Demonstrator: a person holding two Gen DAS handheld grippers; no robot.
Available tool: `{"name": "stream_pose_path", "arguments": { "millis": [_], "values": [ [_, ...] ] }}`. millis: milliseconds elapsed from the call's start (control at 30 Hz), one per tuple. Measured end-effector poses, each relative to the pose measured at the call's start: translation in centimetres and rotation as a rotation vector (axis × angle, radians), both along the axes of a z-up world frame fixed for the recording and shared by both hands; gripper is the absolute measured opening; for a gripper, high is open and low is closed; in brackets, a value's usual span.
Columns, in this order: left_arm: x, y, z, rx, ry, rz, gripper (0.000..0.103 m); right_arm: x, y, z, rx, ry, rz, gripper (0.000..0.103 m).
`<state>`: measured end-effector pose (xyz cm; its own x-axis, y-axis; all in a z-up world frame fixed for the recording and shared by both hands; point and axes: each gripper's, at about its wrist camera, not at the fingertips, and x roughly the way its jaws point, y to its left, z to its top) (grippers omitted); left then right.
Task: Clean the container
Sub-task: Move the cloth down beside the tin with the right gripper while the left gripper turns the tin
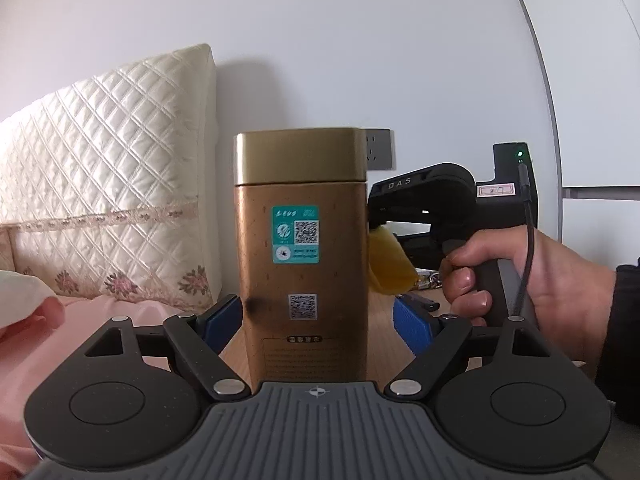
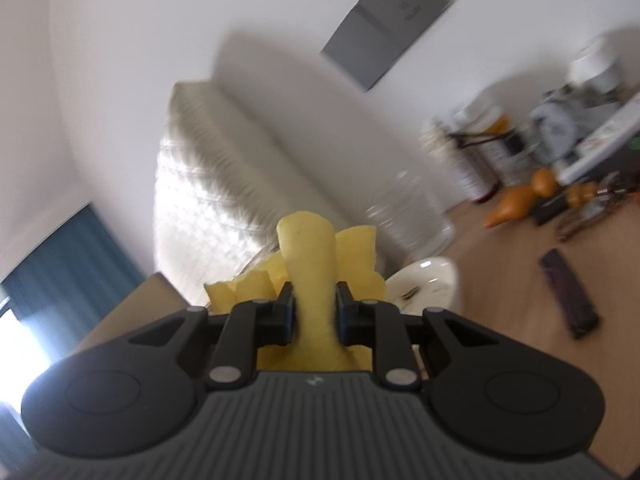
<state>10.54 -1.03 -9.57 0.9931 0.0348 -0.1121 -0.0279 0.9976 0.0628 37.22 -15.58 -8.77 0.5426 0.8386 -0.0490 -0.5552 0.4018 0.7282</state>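
A tall golden-brown tin (image 1: 304, 248) with a gold lid and teal stickers stands upright on the wooden table (image 1: 384, 312); a dark smudge (image 1: 256, 306) marks its lower left. My left gripper (image 1: 318, 314) is open around the tin: its left blue pad (image 1: 224, 320) meets the tin's edge, while a gap shows at the right pad (image 1: 412, 324). My right gripper (image 2: 314, 300) is shut on a yellow cloth (image 2: 312, 264). In the left wrist view that gripper (image 1: 374, 226), held by a hand (image 1: 520, 280), has the cloth (image 1: 390, 264) at the tin's right side.
A quilted cream headboard (image 1: 100, 180) and pink bedding (image 1: 80, 320) lie left of the tin. A grey wall socket (image 1: 378, 150) is behind it. The blurred right wrist view shows a white plate (image 2: 428, 284), a clear jar (image 2: 408, 216), a dark flat object (image 2: 568, 300) and clutter (image 2: 520, 200).
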Motion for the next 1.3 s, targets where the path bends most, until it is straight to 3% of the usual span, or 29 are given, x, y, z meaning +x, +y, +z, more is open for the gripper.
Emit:
{"name": "stream_pose_path", "arguments": {
  "millis": [300, 533, 900, 1300],
  "values": [
    [0.6, 2.0, -0.2, -0.039, 0.064, -0.065, 0.086, 2.2, 0.4, -1.0, 0.067, 0.029, 0.197, 0.022],
    [1.5, 2.6, -0.3, -0.051, 0.093, -0.114, 0.086, 2.3, -0.5, -1.0, 0.041, 0.034, 0.290, 0.022],
    [3.3, 2.7, -0.7, -0.032, 0.111, -0.150, 0.086, 0.7, -2.5, -0.1, -0.045, 0.013, 0.319, 0.022],
    [6.5, 2.8, -0.5, 0.040, 0.122, -0.251, 0.087, -2.6, -5.3, -1.5, -0.065, 0.038, 0.224, 0.022]
  ]
}}
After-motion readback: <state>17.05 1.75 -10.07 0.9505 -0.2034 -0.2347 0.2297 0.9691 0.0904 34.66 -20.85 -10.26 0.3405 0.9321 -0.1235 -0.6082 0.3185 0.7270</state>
